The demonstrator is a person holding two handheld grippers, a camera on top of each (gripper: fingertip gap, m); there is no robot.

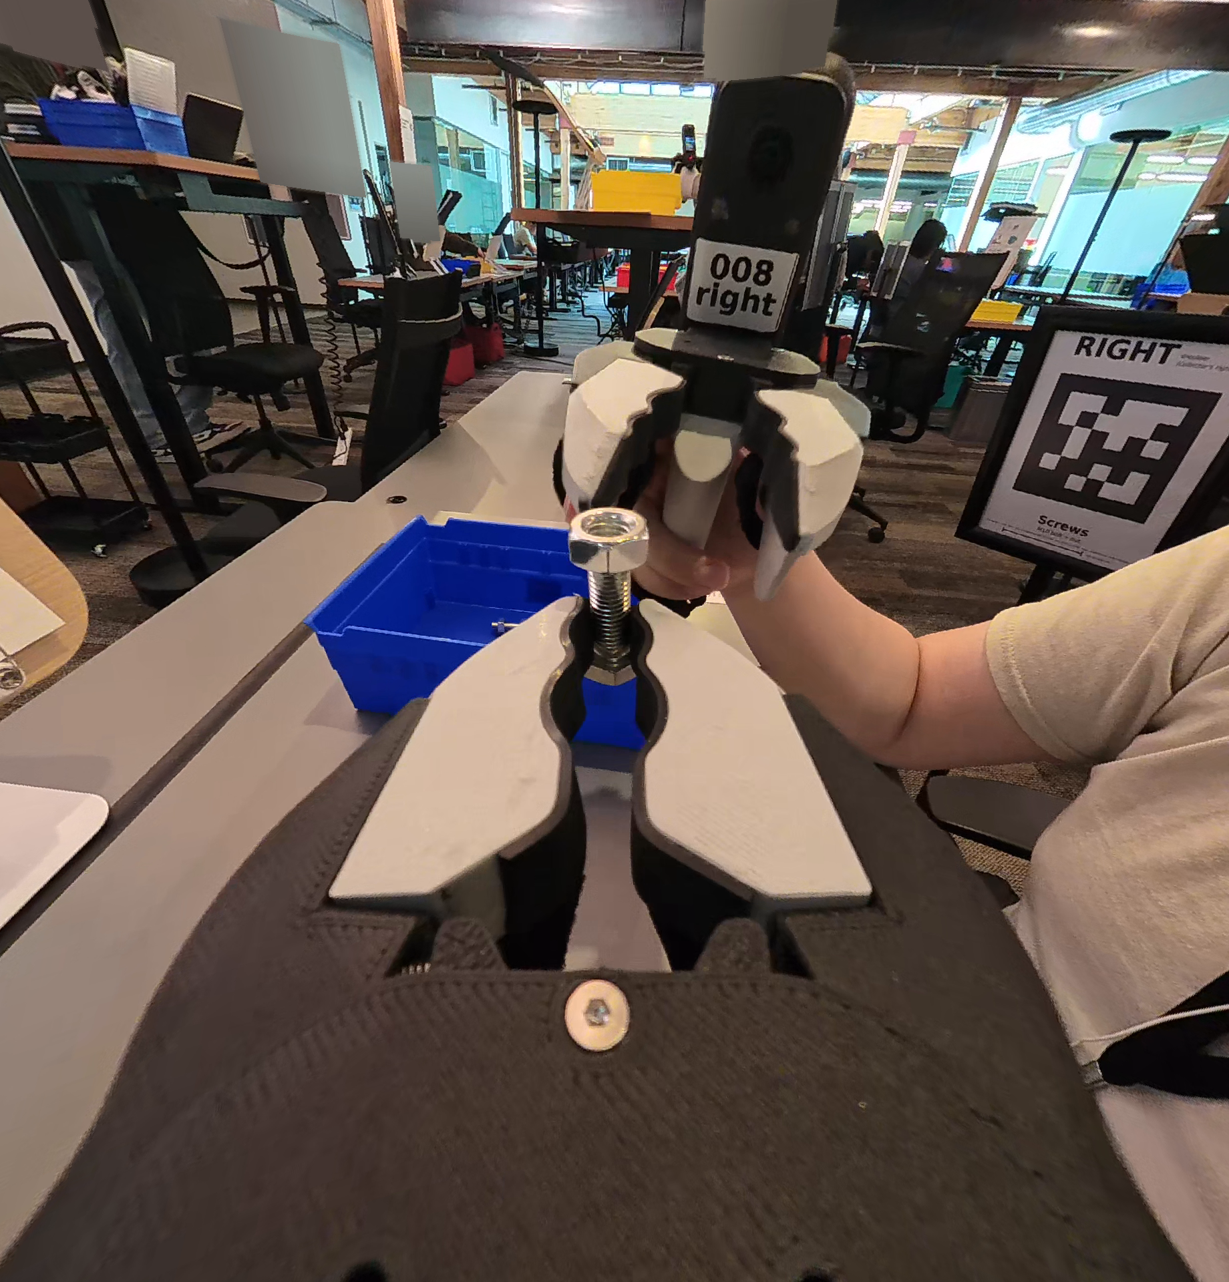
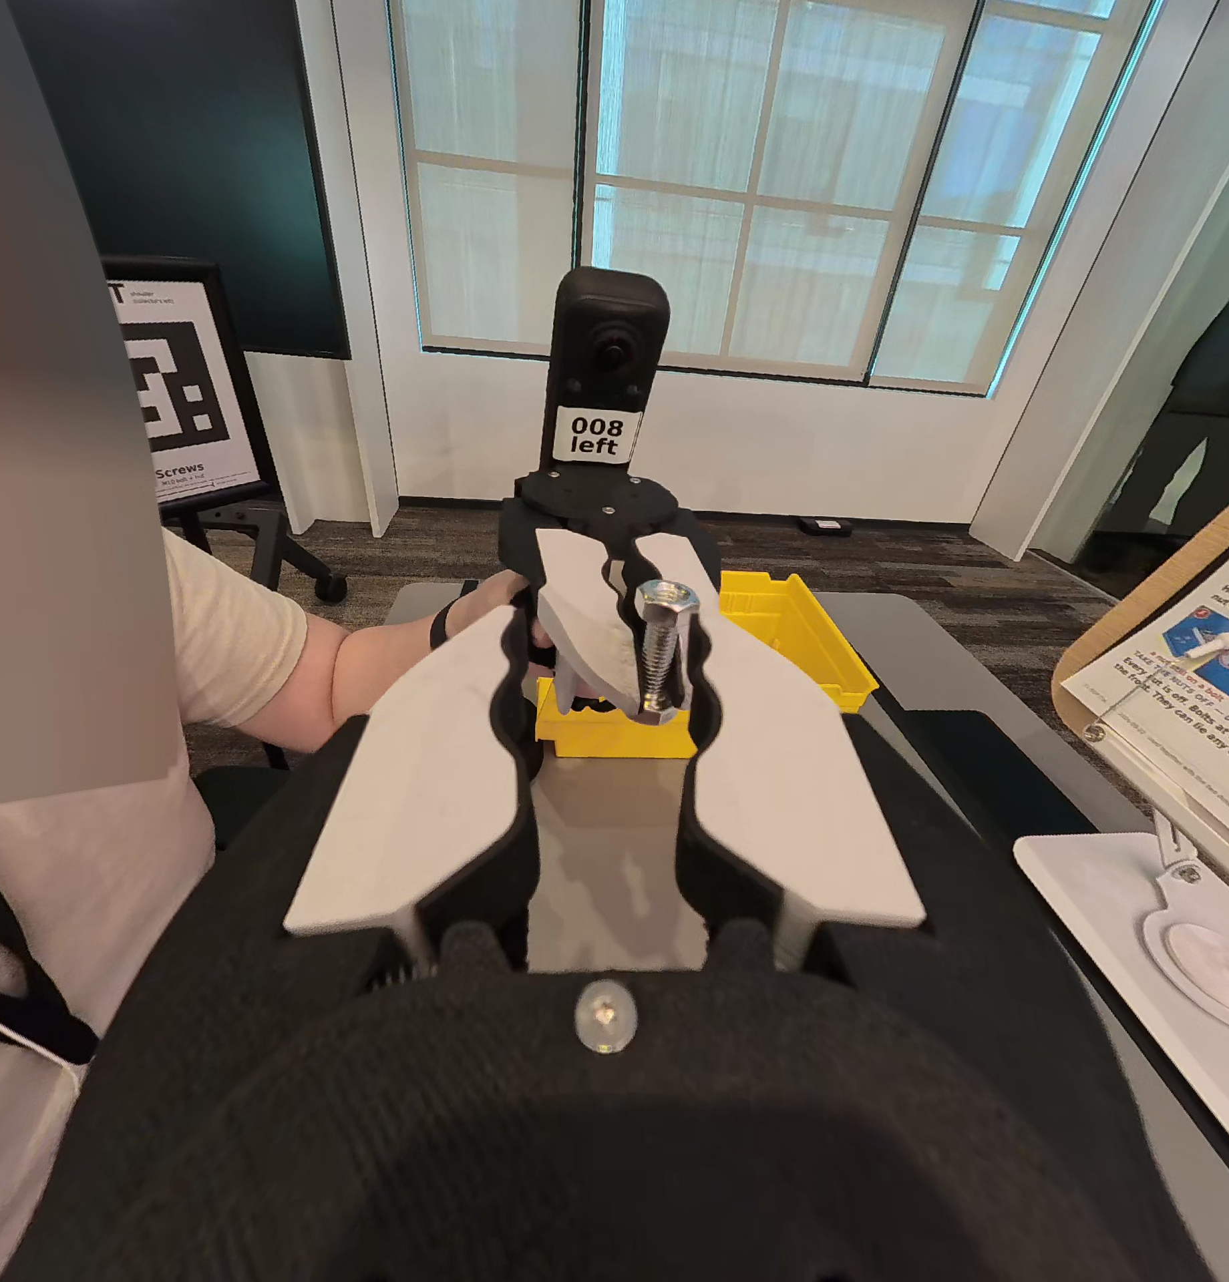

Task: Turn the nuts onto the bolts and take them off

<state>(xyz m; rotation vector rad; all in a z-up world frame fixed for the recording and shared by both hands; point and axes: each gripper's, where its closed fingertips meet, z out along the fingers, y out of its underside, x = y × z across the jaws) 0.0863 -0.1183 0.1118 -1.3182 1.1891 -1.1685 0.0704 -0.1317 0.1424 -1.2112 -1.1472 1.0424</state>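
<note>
Left to right: our left gripper has its fingers clamped on the lower end of a bolt, gripping near the bolt head at the bottom. The bolt stands upright, with a nut sitting at the very top of the thread. Behind it on the grey bench is a blue bin with a small piece of hardware inside; we can't tell what it is. Our right gripper hangs just right of the nut, fingers spread wide, touching nothing. From the right wrist view, the right gripper shows its white fingers well apart, with the bolt and nut between and above the tips, no contact visible. The left gripper pinches the bolt base there. A yellow bin sits behind on the bench. A sheet of paper on a stand is at far right.
</note>
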